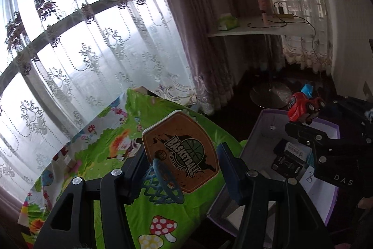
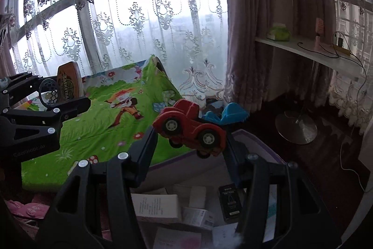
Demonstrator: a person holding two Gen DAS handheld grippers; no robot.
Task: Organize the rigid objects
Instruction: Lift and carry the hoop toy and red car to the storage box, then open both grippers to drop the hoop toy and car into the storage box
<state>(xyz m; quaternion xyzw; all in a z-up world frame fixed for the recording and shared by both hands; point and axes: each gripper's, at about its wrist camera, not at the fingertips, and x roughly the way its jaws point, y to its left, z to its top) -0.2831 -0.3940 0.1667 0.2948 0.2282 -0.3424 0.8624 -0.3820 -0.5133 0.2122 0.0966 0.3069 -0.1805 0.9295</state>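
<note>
1. My left gripper (image 1: 181, 169) is clamped on a toy basketball backboard (image 1: 180, 153), its blue hoop (image 1: 163, 181) hanging toward me; the board is held in the air over the green cartoon sheet (image 1: 112, 139).
2. My right gripper (image 2: 190, 139) is clamped on a red toy truck (image 2: 191, 125) with a blue part at its far end, held above the near edge of the purple-rimmed box (image 1: 261, 118).
3. Judgement: the step in hand is carrying both toys to the box for placing. To do it well, I bring each toy low over a bare patch of the box floor before letting go, one hand at a time, so the two grippers do not collide over the opening.
4. The backboard is wide and flat; I judge it should go in flat or against a wall, hoop upward, so the net is not crushed.
5. The box already holds small cartons (image 2: 158, 204) and a dark packet (image 2: 229, 204); the truck should land beside them, not on top.
6. Hard to tell: the box floor is largely hidden behind my fingers, its near wall is cut off, and the pad contact on the truck's underside is not visible.
</note>
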